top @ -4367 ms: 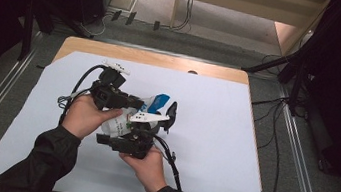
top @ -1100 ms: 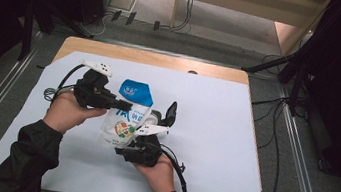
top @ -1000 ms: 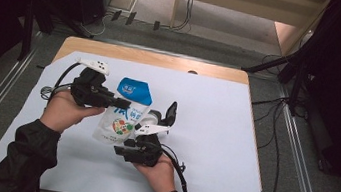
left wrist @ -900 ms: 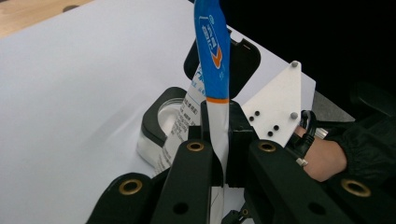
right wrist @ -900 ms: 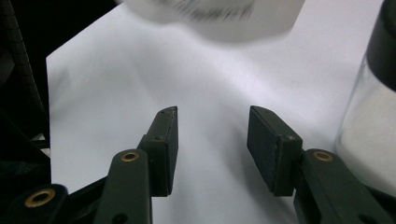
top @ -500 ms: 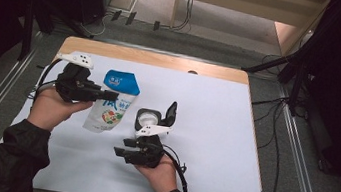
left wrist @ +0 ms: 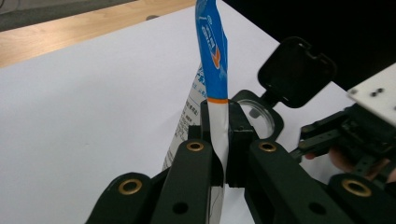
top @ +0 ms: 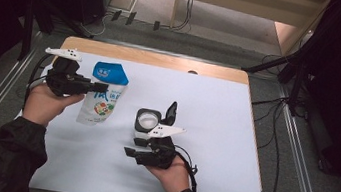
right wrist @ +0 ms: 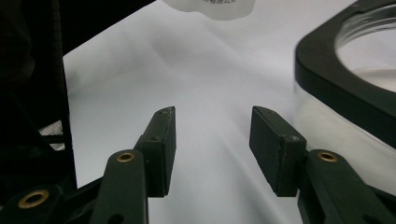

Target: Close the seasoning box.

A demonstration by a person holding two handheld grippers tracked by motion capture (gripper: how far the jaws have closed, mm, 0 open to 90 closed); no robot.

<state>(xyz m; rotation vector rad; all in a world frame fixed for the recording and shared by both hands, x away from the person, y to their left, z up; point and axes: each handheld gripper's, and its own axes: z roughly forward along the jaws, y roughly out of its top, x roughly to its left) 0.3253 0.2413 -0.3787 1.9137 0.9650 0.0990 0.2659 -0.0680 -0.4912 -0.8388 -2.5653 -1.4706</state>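
The left tongs (top: 100, 86) are pinching a pouch (top: 103, 94) near its blue top, holding it upright and a little tilted, with its lower end down near the counter (top: 217, 107). In the left gripper view the pads clamp the thin white edge of the pouch (left wrist: 215, 70) just below its orange stripe, a grip that likely keeps the flat pack from flopping while it is carried. The right tongs (top: 131, 152) are spread with nothing between them (their jaws have just been opening a little); in the right gripper view the bare white sheet (right wrist: 116, 70) shows through the gap of the tongs (right wrist: 212, 135).

Just ahead of the right hand (top: 170, 174) stands a jar (top: 148, 121) with a black square rim and its hinged lid (top: 171, 111) flipped up. The pouch is held to the jar's left, well apart from it. The open lid suggests the jar is ready to take what the pouch holds.

The counter is a pale wooden top, mostly covered by a large white sheet. Beyond it lies a grey floor (top: 161, 4) with cables, dark stands at both sides, and a light wooden frame at the far end.
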